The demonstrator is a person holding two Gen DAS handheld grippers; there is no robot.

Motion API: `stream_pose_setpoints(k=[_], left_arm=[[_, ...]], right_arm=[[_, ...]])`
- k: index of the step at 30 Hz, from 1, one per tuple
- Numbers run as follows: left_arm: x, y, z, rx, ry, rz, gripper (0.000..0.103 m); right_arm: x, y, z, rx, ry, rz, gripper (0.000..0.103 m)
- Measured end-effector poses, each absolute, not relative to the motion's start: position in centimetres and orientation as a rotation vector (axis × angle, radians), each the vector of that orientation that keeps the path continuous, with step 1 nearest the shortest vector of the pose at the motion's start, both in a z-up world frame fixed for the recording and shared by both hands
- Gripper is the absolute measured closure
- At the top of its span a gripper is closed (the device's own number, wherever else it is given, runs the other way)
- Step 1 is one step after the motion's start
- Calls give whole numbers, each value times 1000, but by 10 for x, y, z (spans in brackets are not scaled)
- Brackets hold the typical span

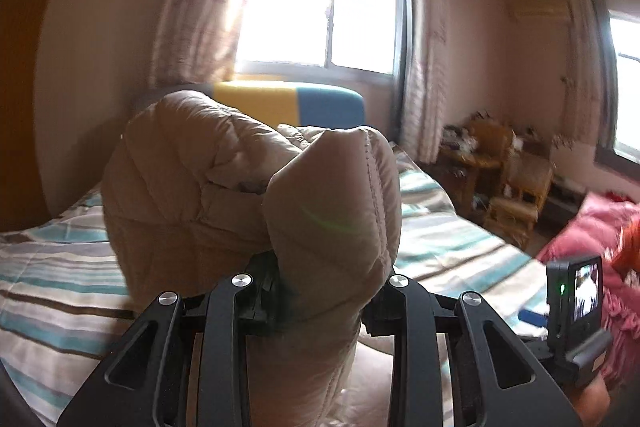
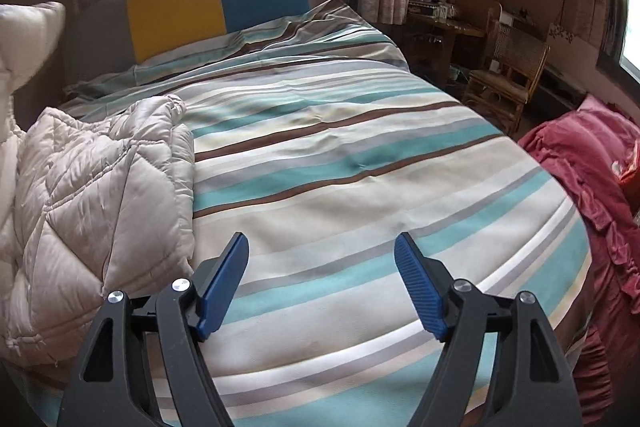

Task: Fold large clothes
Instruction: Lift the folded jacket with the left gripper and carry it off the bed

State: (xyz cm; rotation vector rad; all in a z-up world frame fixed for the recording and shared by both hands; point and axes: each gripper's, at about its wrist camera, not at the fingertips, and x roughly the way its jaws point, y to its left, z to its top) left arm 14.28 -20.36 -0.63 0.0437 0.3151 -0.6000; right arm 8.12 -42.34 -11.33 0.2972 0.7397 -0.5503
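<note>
Left gripper [image 1: 320,307] is clamped on a thick bunched fold of the beige quilted coat [image 1: 224,187]; padded fabric bulges up between and over the black fingers, so the pads themselves are hidden, but the cloth is plainly pinched and raised off the bed [image 1: 60,267]. Judgement: the fold is held high so the rest of the garment hangs or drapes clear and can be carried over onto itself. This gripper points only slightly downward, toward the window [image 1: 320,7] and the yellow-and-blue headboard [image 1: 288,103], with the coat filling the middle of its view. Right gripper [image 2: 322,259] has its blue pads standing wide apart with nothing between them; only the striped bedspread [image 2: 340,155] shows under the gap. It tilts down more steeply over the bare middle of the bed. The rest of the coat [image 2: 104,187] lies heaped at the left side of the bed in the right wrist view, well apart from the right gripper's fingers. Judgement: the right hand is free to take a second hold on a hem or corner. Red bedding [image 2: 592,179] sits off the bed's right edge, uninvolved. Both views show some blur at the edges.
</note>
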Motion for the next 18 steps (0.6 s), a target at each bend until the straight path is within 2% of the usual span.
stream_pose_setpoints(k=[15,18], left_arm=[[141,-291,-83,252,457,-726,73],[142,-304,-98,308,467,-737,69]], right_arm=[[62,-457,-123,369,731,-576,28],[62,-457,-125,377,733,-567,28]])
